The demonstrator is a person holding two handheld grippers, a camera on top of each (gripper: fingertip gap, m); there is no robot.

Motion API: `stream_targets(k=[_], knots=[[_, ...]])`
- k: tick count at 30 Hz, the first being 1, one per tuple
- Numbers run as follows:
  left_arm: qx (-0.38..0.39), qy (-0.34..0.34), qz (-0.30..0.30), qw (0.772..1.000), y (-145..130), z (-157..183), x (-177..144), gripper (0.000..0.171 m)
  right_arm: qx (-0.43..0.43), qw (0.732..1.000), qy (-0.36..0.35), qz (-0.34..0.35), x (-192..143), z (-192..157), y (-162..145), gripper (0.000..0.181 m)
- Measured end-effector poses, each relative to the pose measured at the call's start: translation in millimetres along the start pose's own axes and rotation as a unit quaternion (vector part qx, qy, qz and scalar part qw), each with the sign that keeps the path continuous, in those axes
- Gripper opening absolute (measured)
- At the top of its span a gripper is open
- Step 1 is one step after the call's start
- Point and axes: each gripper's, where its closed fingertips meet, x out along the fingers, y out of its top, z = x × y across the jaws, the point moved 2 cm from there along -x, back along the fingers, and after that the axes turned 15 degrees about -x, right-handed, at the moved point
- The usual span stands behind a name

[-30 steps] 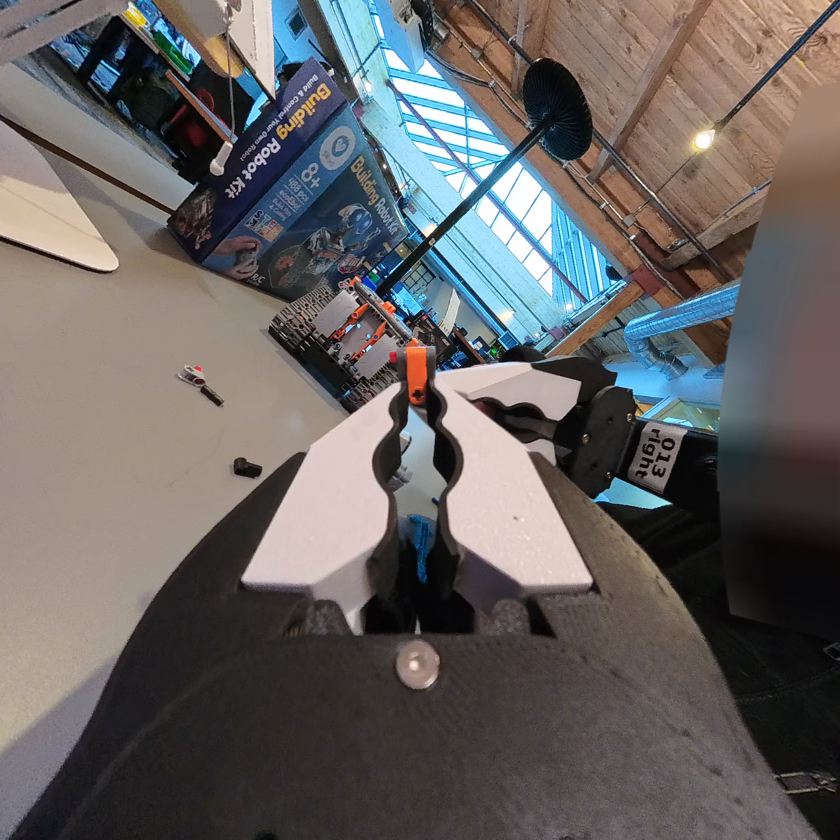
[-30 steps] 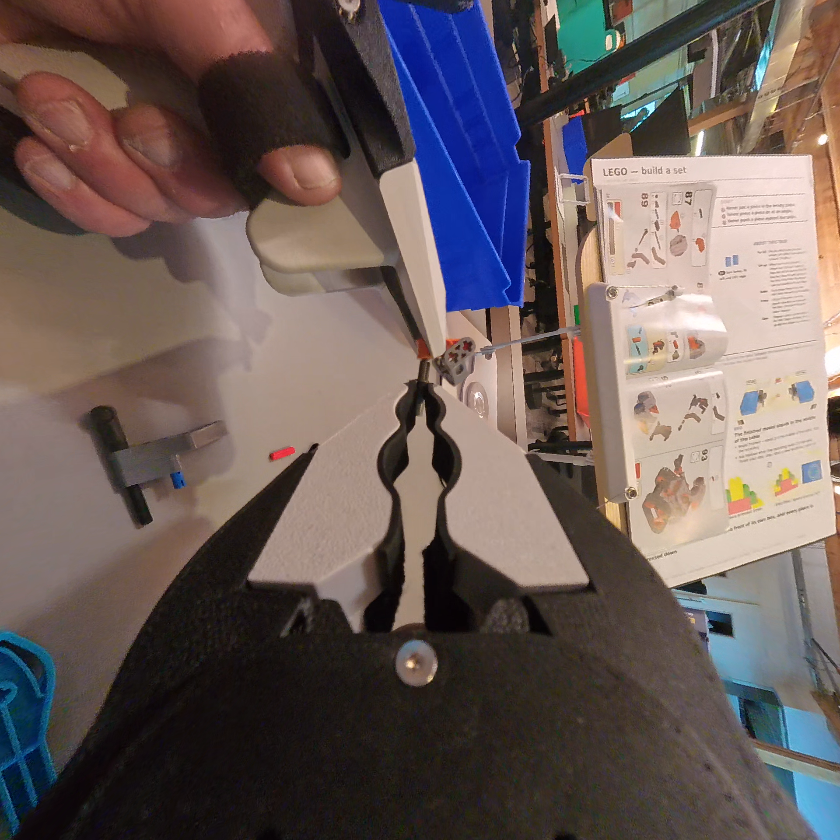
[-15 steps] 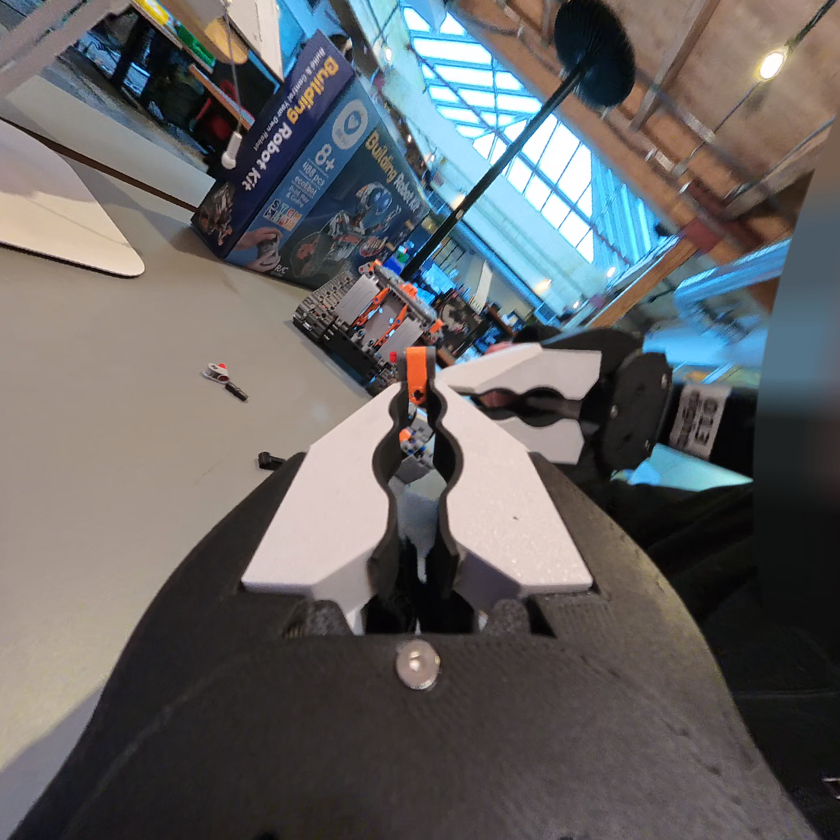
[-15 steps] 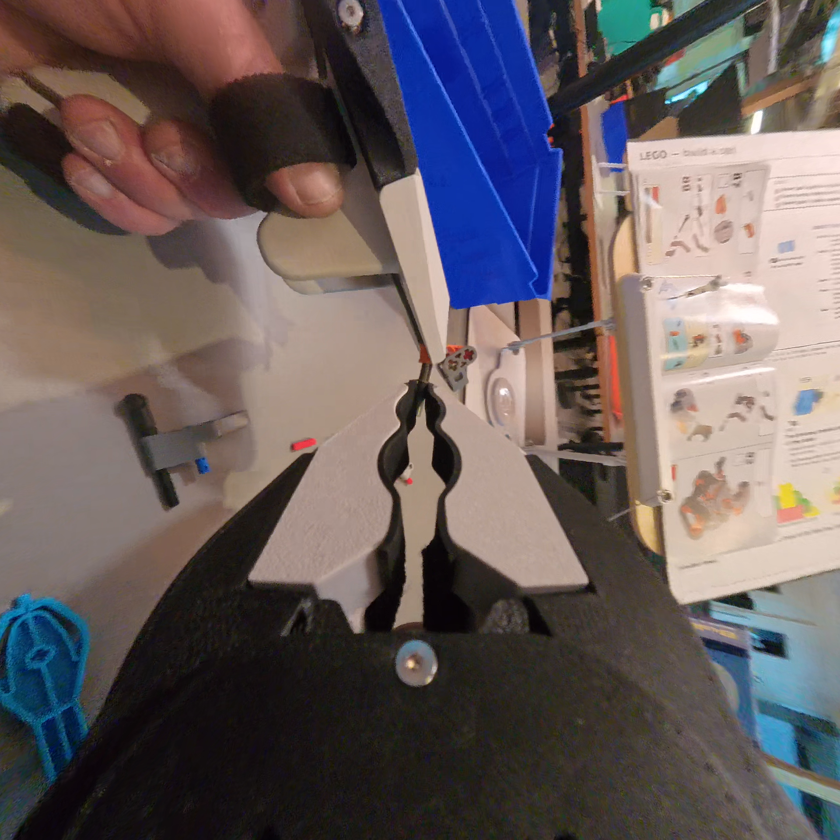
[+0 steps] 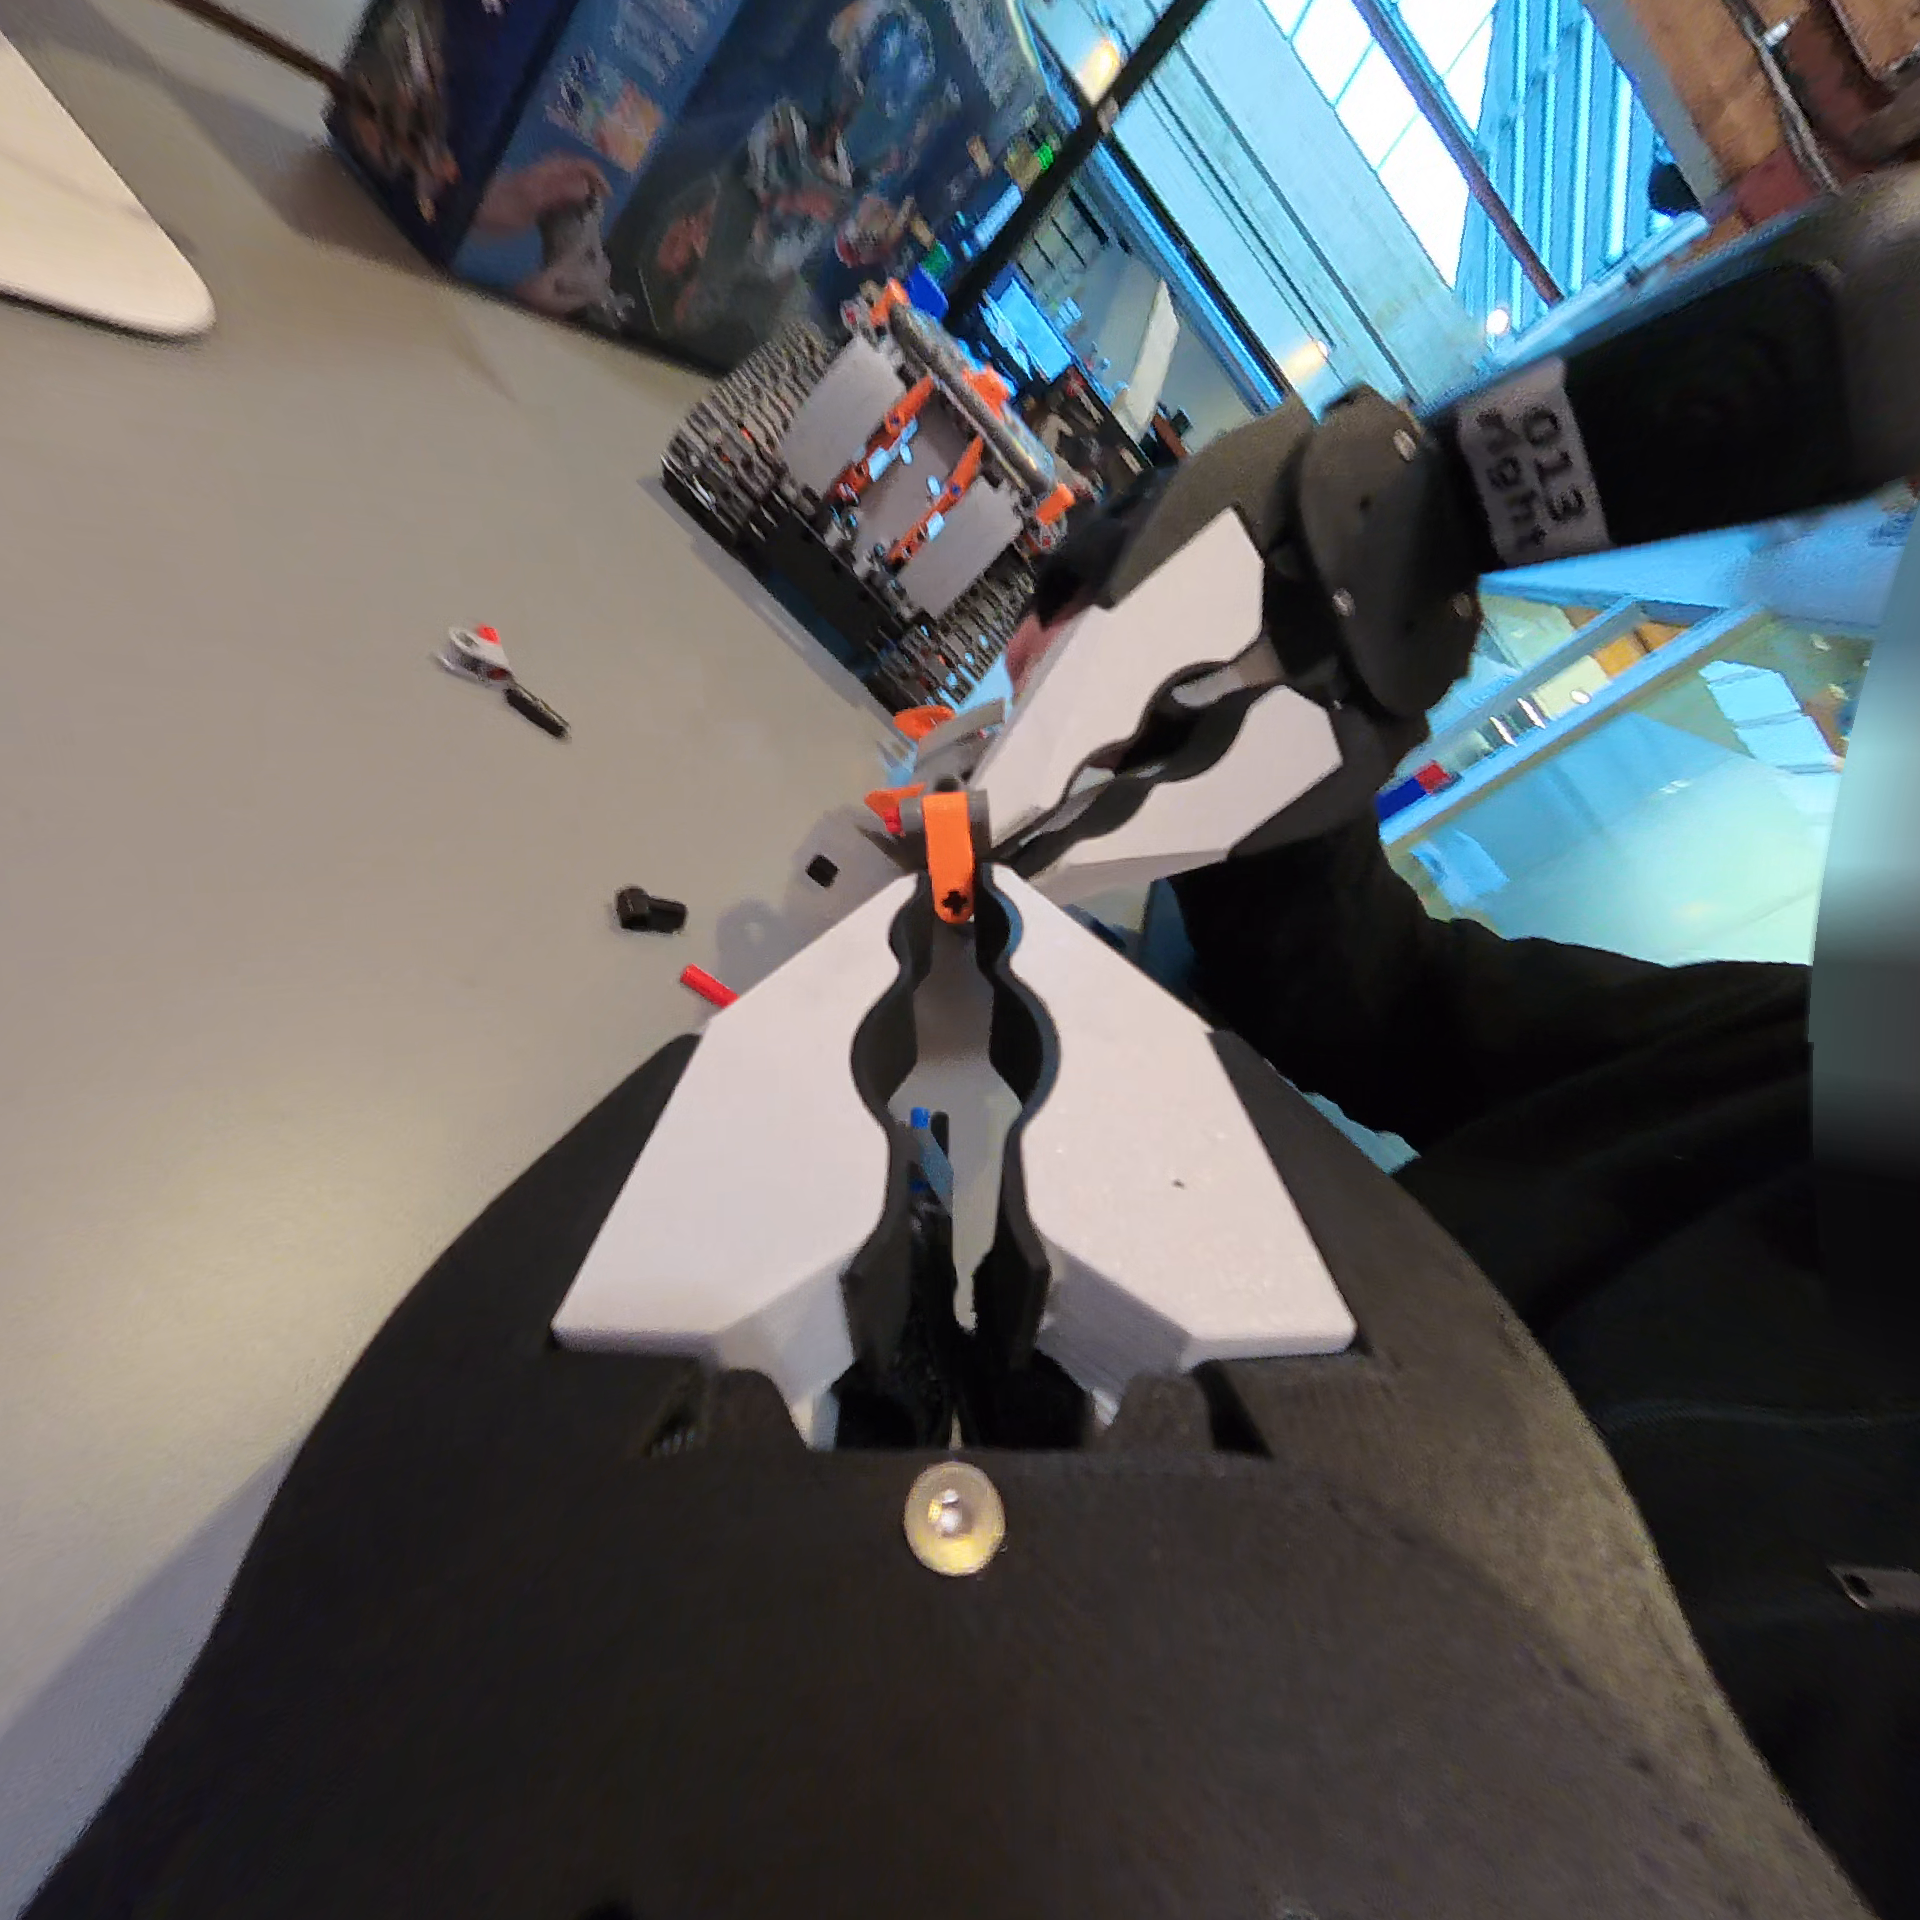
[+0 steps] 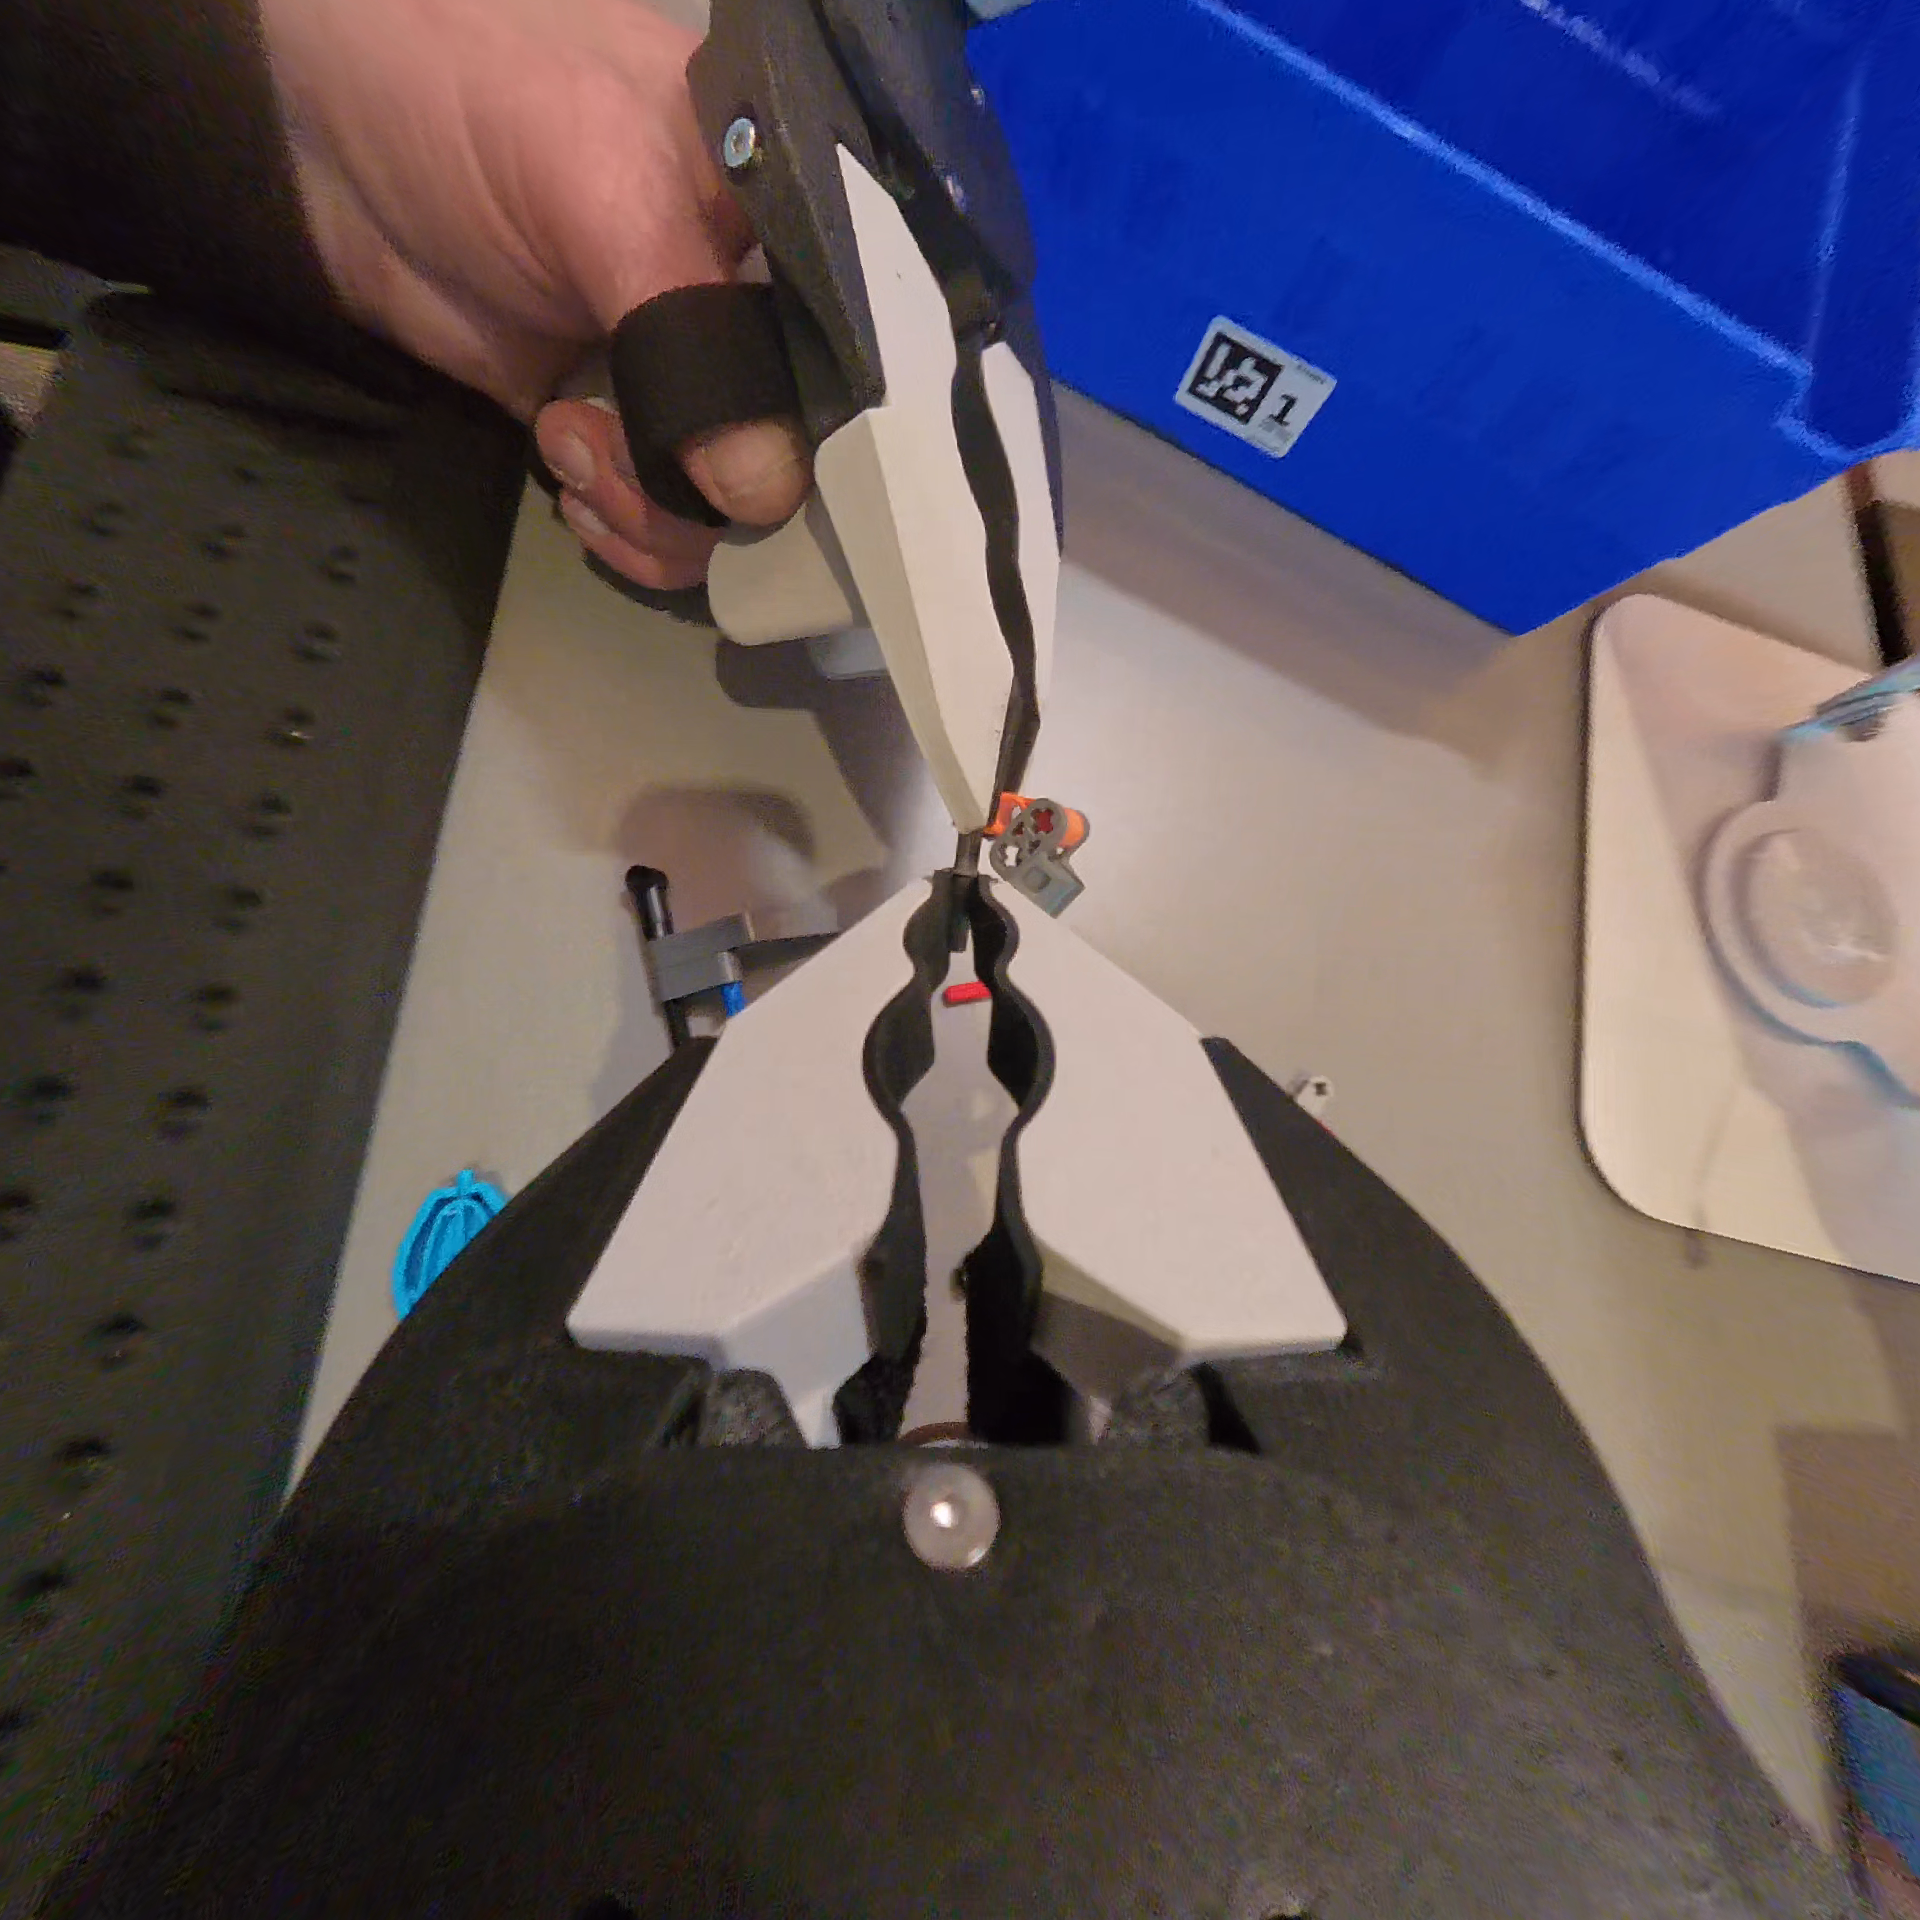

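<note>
My left gripper [image 5: 951, 885] is shut on a small orange piece [image 5: 949, 844] that carries a grey connector [image 6: 1039, 854]. My right gripper [image 6: 961, 896] is shut on a thin black axle [image 6: 958, 914] whose far end meets that orange and grey assembly. The two grippers stand tip to tip above the pale table. The right gripper also shows in the left wrist view [image 5: 1013, 831], coming in from the upper right. The left gripper shows in the right wrist view [image 6: 987, 810], coming down from above with a hand [image 6: 499, 239] on it.
A blue bin [image 6: 1455, 260] stands behind the grippers and a white base [image 6: 1662, 1039] lies to the right. A tracked model [image 5: 883, 488] and a printed box [image 5: 623, 156] stand farther off. Loose parts lie about: a grey beam with an axle [image 6: 694, 951], red pin [image 6: 964, 992], black connector [image 5: 649, 909], blue tool [image 6: 447, 1236]. Left and right tips are no more than a few centimetres apart. From either gripper's tips it is about 25 cm to the tracked model [image 5: 883, 488].
Both grippers stay shut and tip to tip. Both views have swung downward toward the table; the right one now looks down on the table, not across at the instruction sheet.
</note>
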Motion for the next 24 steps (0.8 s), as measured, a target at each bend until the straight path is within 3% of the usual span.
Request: stream_targets(k=[7,24], knots=[[0.005,0.004,-0.024,1.000,-1,-1,2,0.005,0.064,0.995,0.059,0.047,0,-3,-3,0.000],[0.046,-0.053,-0.031,0.997,-1,12,3,0.005,0.112,0.986,0.090,0.083,-10,-5,3,0.000]])
